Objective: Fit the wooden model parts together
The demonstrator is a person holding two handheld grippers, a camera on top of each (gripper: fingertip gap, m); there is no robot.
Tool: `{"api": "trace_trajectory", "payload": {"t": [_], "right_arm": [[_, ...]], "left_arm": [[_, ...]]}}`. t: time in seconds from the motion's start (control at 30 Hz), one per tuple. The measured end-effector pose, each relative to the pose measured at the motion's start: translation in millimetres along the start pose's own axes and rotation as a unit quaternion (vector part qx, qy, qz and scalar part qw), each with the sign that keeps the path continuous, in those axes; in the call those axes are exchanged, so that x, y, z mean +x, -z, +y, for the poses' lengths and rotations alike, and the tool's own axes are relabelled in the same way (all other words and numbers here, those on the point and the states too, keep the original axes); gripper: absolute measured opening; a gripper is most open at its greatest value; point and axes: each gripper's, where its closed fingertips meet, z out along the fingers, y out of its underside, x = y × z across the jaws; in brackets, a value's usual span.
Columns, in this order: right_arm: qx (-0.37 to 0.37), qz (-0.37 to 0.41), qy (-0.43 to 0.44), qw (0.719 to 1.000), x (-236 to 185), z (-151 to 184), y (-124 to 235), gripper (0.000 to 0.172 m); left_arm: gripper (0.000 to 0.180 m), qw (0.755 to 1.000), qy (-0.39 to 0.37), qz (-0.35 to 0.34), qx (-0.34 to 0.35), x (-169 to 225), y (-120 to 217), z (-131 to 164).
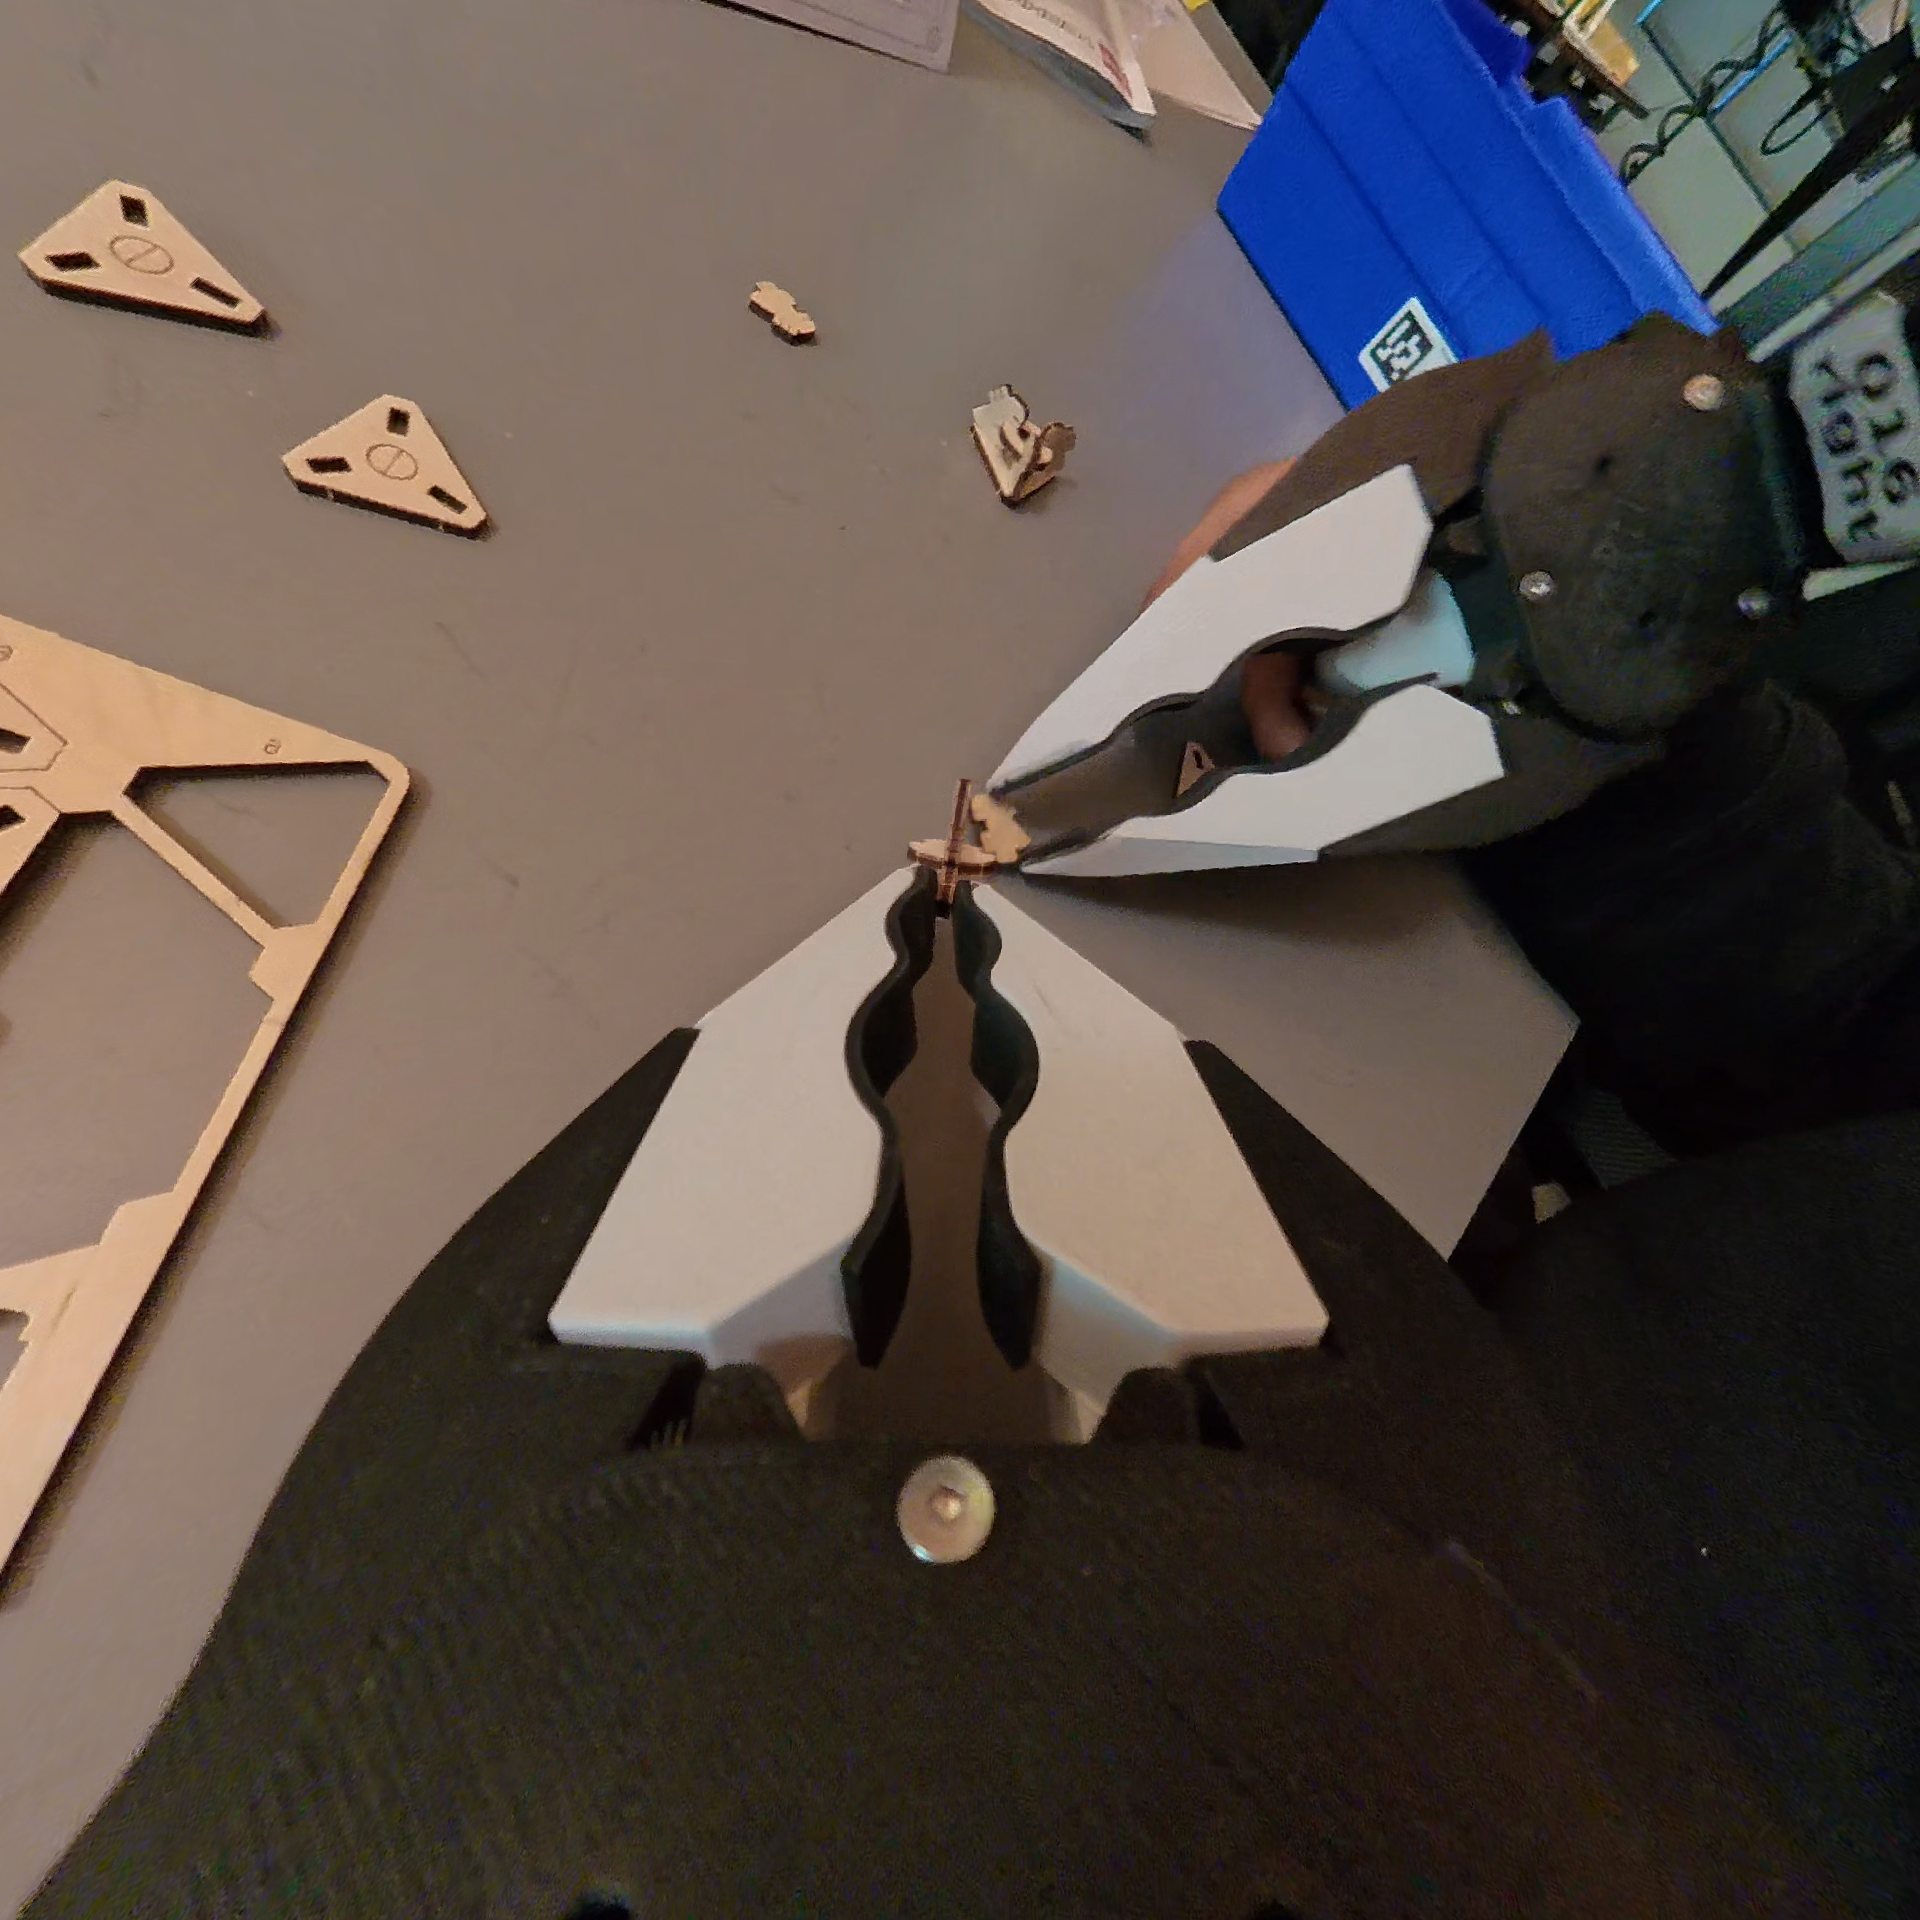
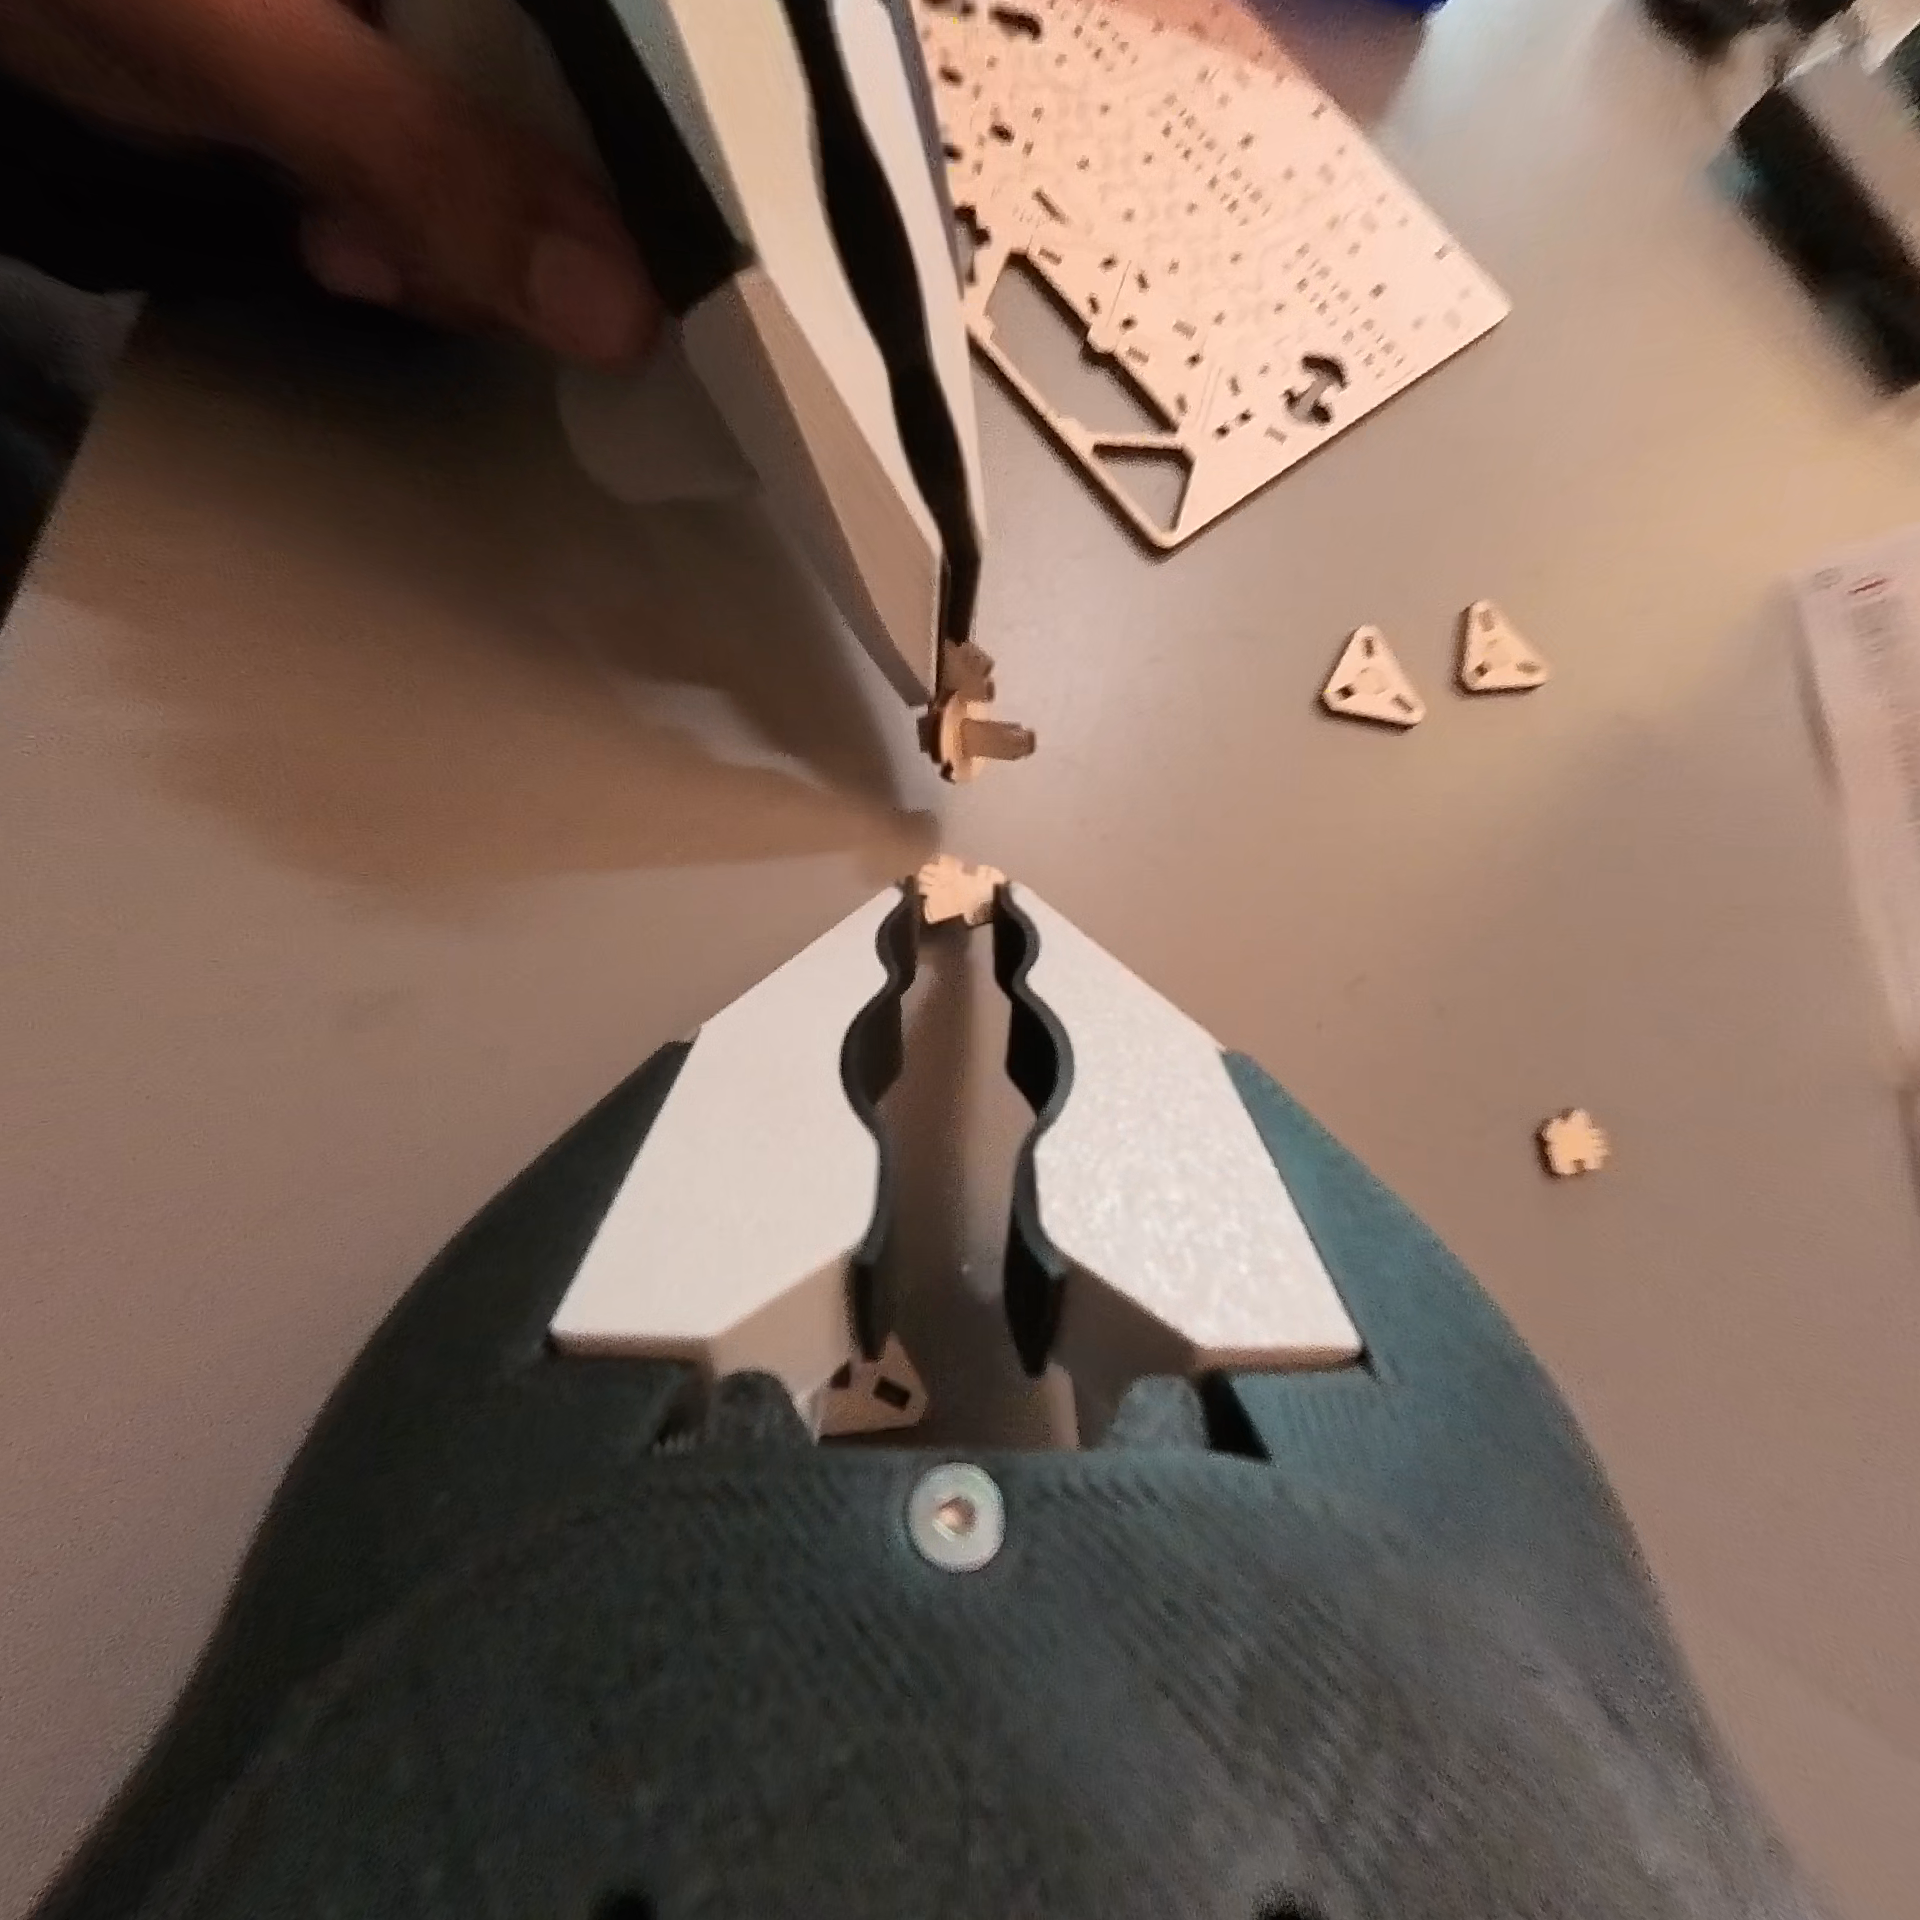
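1. While my left hand-held gripper (image 1: 943, 896) pinches a little wooden cross piece (image 1: 951, 847), my right hand-held gripper (image 2: 958, 902) squeezes a small wooden piece (image 2: 956, 894).
2. Both pieces sit at the tips, close together above the table (image 1: 644, 582).

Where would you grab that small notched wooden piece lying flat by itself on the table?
The notched piece lies flat, clear of the triangles. Come straight down from above and pinch its two narrow waisted sides, where the outline dips inward; its thin flat edges offer little else to hold.

Three wooden triangles (image 1: 387, 464), two grippers (image 1: 943, 883).
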Motion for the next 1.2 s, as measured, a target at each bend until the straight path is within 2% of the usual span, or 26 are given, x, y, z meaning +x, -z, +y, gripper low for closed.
{"api": "trace_trajectory", "payload": {"t": [0.23,0.37,0.4,0.5,0.7,0.87,1.07,1.2], "right_arm": [[0.023,0.11,0.08,0.99,8.3,-26.5,6.2,0.012],[-0.023,0.154,0.122,0.98,11.1,-18.8,1.4,0.012],[-0.029,0.162,0.131,0.978,12.0,-17.2,0.8,0.0],[-0.021,0.159,0.13,0.978,9.1,-17.9,-2.0,0.0],[-0.009,0.146,0.084,0.986,15.8,-13.5,1.1,0.0],[0.014,0.178,-0.007,0.984,63.1,-1.3,21.1,0.0],[-0.003,0.156,-0.172,0.973,120.9,33.4,39.8,0.026],[-0.06,0.074,-0.241,0.966,129.6,56.6,28.2,0.045]], "left_arm": [[0.0,0.999,0.013,-0.031,0.019,-7.9,-2.9,-7.9],[0.0,0.999,0.003,-0.05,0.013,-9.8,-4.8,-6.8],[0.0,0.999,0.005,-0.051,0.011,-10.4,-5.1,-6.4],[0.0,0.999,0.012,-0.053,0.002,-12.4,-6.9,-4.2],[0.0,0.999,0.014,-0.048,0.0,-11.7,-7.7,-4.1],[0.0,0.999,0.012,-0.039,0.004,-10.7,-9.4,-7.5],[0.0,0.999,0.004,-0.031,-0.006,-8.2,-14.5,-7.7],[0.0,1.0,0.005,-0.024,-0.011,-7.0,-15.9,-6.9]]}}
